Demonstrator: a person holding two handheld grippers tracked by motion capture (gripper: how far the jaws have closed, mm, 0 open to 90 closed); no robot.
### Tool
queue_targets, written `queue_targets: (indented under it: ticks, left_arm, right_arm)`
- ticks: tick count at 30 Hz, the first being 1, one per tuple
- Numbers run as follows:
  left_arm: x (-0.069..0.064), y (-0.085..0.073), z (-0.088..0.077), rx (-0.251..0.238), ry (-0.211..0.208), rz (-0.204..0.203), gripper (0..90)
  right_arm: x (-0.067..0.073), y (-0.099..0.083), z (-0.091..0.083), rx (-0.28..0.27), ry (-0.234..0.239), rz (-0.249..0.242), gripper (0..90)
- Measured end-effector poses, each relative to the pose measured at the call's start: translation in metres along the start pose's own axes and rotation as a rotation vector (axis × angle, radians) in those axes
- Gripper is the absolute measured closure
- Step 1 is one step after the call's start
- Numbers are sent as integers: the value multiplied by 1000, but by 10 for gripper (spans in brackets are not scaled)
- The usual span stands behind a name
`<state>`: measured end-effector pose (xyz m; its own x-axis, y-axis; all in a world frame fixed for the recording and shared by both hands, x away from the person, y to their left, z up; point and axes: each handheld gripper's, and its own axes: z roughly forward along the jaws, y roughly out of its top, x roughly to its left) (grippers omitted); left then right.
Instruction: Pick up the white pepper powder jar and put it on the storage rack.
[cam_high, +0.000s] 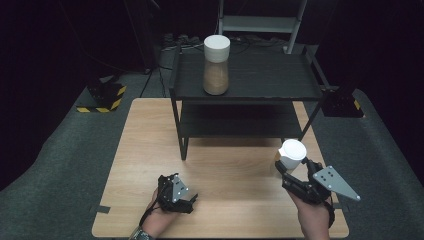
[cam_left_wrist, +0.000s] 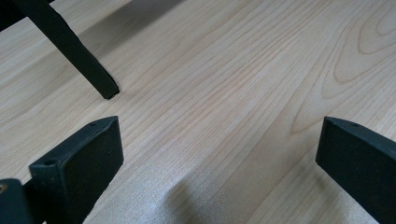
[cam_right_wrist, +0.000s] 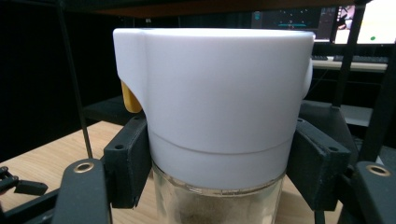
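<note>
From the high view, the right tool (cam_high: 286, 169) is clamped on a small glass jar (cam_high: 291, 154) with a white lid, held near the right edge of the wooden bench (cam_high: 225, 165), just in front of the black two-tier shelf rack (cam_high: 247, 85). Whether the jar's base touches the bench cannot be told from here. A taller jar (cam_high: 216, 65) with a white cap and brown contents stands on the rack's top shelf, at its left. The left tool (cam_high: 186, 202) rests low near the bench's front edge, well apart from both jars. No label or writing can be read on either jar; the room behind is too dark to make out.

In the left gripper view, the left tool (cam_left_wrist: 219, 144) has its jaws standing wide apart over bare wood grain, with nothing between them. One black leg (cam_left_wrist: 74, 51) of the rack meets the bench at upper left, cut off by the frame.

In the right gripper view, the jaws press on either side of the small glass jar (cam_right_wrist: 215, 107), just below its white lid. A yellow part (cam_right_wrist: 130, 98) peeks out behind the lid's left side. The glass below shows pale grainy contents, cut off at the bottom. Bright screens (cam_right_wrist: 327, 21) glow far behind, their text too small to read.
</note>
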<state>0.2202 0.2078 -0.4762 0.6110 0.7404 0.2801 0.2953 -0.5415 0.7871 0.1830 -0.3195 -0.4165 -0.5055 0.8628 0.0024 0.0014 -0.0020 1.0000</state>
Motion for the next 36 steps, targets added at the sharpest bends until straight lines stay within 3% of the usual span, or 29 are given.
queue_targets:
  ticks: [20, 36]
  left_arm:
    - [1, 0, -1, 0, -2, 3, 10]
    - [1, 0, -1, -2, -4, 3, 10]
  right_arm:
    - [-1, 47, 18, -40, 48, -22, 302]
    - [3, 85, 27, -96, 45, -49, 303]
